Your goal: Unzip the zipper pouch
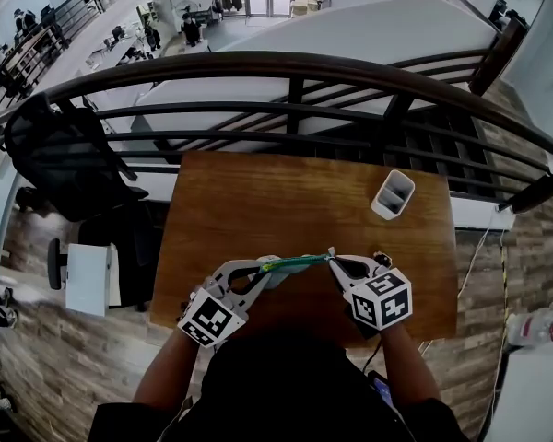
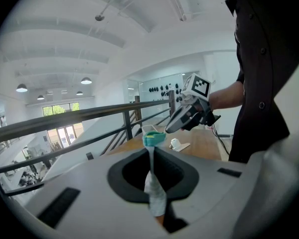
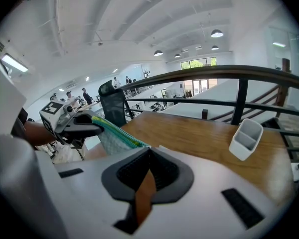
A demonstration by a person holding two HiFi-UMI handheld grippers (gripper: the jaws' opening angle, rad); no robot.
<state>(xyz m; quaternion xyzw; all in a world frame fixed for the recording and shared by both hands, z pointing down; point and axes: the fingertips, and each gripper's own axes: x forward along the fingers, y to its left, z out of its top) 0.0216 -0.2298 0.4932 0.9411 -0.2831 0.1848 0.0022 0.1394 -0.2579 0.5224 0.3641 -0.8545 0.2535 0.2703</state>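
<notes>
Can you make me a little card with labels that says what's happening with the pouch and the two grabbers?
place: wooden table beside a dark railing
held thing: zipper pouch, up off the table, stretched between both grippers
left gripper: shut on one end of the pouch
right gripper: shut on the other end; zip pull too small to make out
also on table: white two-slot holder, far right side

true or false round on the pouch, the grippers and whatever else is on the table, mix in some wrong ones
1. The left gripper and the right gripper each grip one end of the zipper pouch. True.
2. The pouch lies flat on the wooden table. False: it is held up above it, between the grippers.
3. A white two-compartment holder stands on the table. True.
4. The holder is packed with pens. False: both compartments look empty.
</notes>
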